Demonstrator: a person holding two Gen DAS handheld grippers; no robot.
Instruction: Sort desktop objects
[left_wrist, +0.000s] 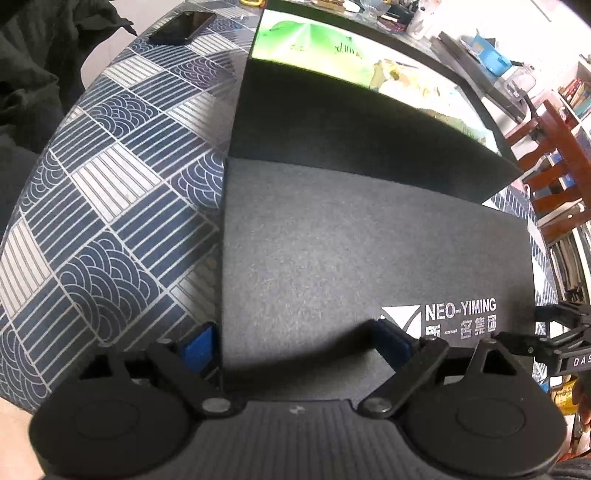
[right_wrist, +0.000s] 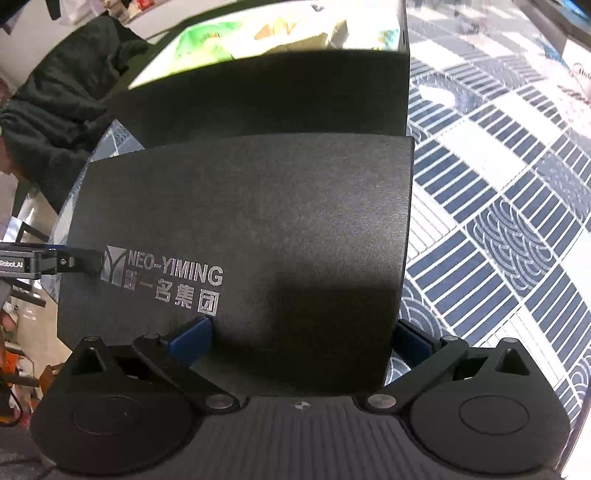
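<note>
A dark grey notebook (left_wrist: 351, 240) (right_wrist: 258, 206) with a silver NEO-YIMING logo lies flat on a black pad (left_wrist: 332, 118) (right_wrist: 277, 92), which covers a green picture book (left_wrist: 314, 40) (right_wrist: 207, 37). My left gripper (left_wrist: 295, 343) is open at the notebook's near left corner, with one blue pad just outside the left edge and the other over the cover beside the logo. My right gripper (right_wrist: 301, 336) is open at the near right corner, with one pad over the cover and one past the right edge. Each view shows a finger (left_wrist: 517, 338) (right_wrist: 81, 260) of the other gripper by the logo.
A blue-and-white patterned tablecloth (left_wrist: 110, 192) (right_wrist: 498, 206) covers the table. A black phone (left_wrist: 181, 26) lies at the far left. A wooden chair (left_wrist: 554, 155) and shelves stand to the right. A person's dark clothing (right_wrist: 62, 103) is beyond the far left edge.
</note>
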